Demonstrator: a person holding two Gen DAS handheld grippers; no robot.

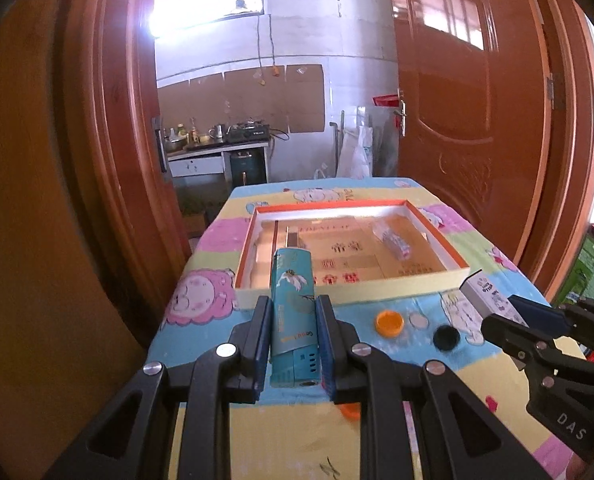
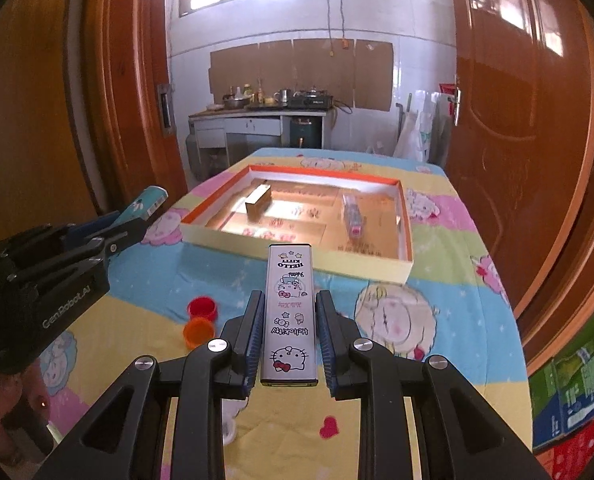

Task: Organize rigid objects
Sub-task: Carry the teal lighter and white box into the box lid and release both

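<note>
Left wrist view: your left claw is closed on a teal lighter, low in the middle, above the tabletop. The shallow box sits just beyond.

Right wrist view: your right claw squeezes a white Hello Kitty lighter. Next, I think, carry both over the box and let go.
</note>
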